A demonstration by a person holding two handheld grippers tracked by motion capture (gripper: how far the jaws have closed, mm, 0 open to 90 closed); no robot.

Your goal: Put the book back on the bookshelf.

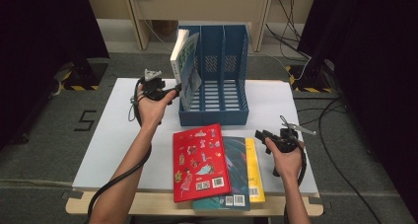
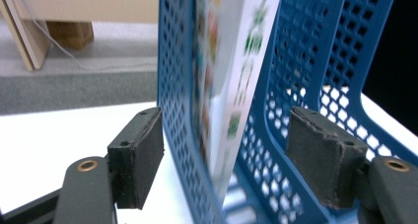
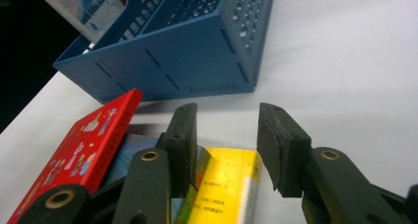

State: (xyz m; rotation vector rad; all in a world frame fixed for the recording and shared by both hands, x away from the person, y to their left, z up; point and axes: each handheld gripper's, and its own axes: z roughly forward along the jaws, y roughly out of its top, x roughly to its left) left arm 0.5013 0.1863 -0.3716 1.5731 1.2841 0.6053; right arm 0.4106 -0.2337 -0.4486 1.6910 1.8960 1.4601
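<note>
Worktop [image 1: 123, 130]: white board carrying everything; bare on its left half.
File rack [image 1: 217, 81]: blue, three slots, standing at the back middle of the worktop, open side toward the person.
Standing book [image 1: 186, 66]: white-covered, green print, leaning in the leftmost slot of the rack and tilted toward the left; its top rises above the rack wall. In the left gripper view it sits just inside the mesh wall [image 2: 182, 110].
Book pile: red book [image 1: 199, 160] on top, teal book [image 1: 237, 172] under it, yellow book [image 1: 254, 169] lowest and poking out at the right, all flat at the front edge of the worktop.
Left claw [image 1: 173, 92]: beside the rack's left front corner, jaws wide apart and straddling the mesh wall and the standing book; neither pad [image 2: 140, 157] presses on anything, so nothing is gripped.
Right claw [image 1: 260, 135]: hovering just right of the pile, jaws apart and empty, aimed over the yellow book [image 3: 229, 184].
Step in hand: judging by this, one book is filed and let go; the pile comes next.
Next move: left claw backs off clear of the rack without tipping the leaning book; right claw drops to the pile's edge, pinches one book and lifts it toward a free slot.
</note>
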